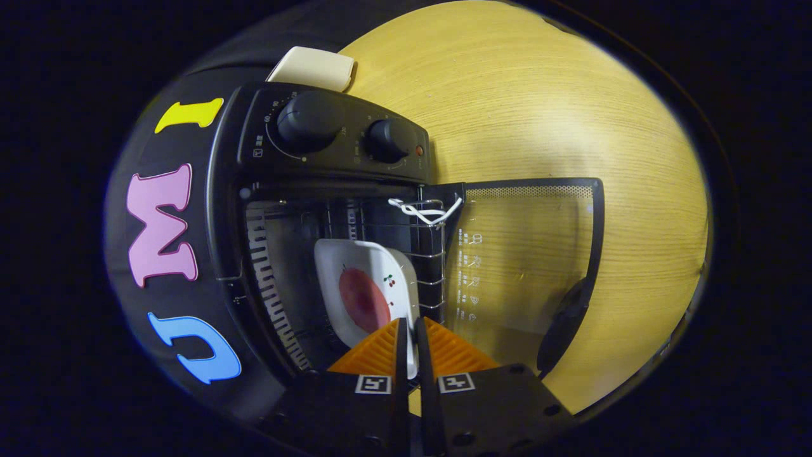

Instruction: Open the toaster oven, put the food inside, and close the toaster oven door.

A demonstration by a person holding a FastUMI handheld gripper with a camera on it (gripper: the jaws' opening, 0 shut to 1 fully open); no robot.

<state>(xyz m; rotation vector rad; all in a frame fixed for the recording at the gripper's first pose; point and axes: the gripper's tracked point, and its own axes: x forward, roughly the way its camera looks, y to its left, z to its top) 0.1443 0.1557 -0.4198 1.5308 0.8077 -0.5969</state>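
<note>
Your gripper (409,330): ribbed wedge fingers clenched on the rim of a white square dish (368,292) bearing reddish food (363,298), which sits on the wire rack inside the black toaster oven (317,190), its glass door (526,254) open over the wood-grain table (539,95).

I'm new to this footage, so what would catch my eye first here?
The open toaster oven, its glass door folded down over the wooden table. Inside, on the rack, sits a white plate with pinkish-red food. The tool, fingers nearly closed, pinches the plate's near rim.
</note>
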